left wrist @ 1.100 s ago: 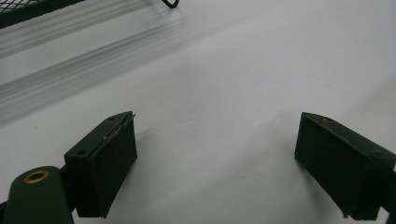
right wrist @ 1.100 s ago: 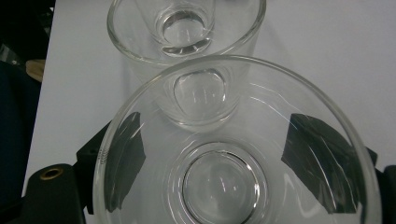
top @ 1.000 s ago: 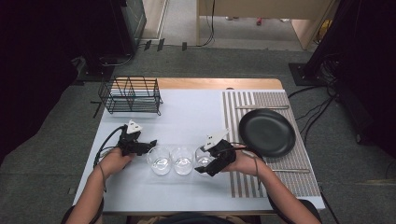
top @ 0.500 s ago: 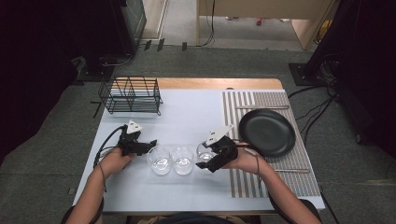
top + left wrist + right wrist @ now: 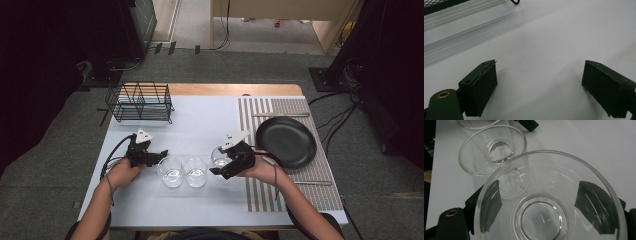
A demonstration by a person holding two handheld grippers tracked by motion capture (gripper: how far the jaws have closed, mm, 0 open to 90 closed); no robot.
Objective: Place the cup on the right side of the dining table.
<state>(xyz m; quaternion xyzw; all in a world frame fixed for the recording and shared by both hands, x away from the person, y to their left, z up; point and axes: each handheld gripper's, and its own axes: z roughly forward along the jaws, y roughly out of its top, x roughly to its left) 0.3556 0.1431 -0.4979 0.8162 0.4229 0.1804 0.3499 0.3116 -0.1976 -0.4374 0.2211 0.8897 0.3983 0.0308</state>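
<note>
Left claw [image 5: 159, 154]: your jaws are spread wide over bare desk [image 5: 200, 120], just left of the glass row.
Two glasses [image 5: 183, 171]: side by side, standing on the desk between your hands.
Third glass [image 5: 549, 202]: rightmost, pinched by your right claw.
Right claw [image 5: 218, 162]: clamped around that glass, beside the black plate [image 5: 286, 141].

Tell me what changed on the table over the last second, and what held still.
The right gripper, shut on the rightmost glass, has carried it a little up and toward the black plate, so a gap has opened between it and the middle glass. Nothing was let go. The left gripper stays open beside the left glass; the wire rack has not moved.
</note>
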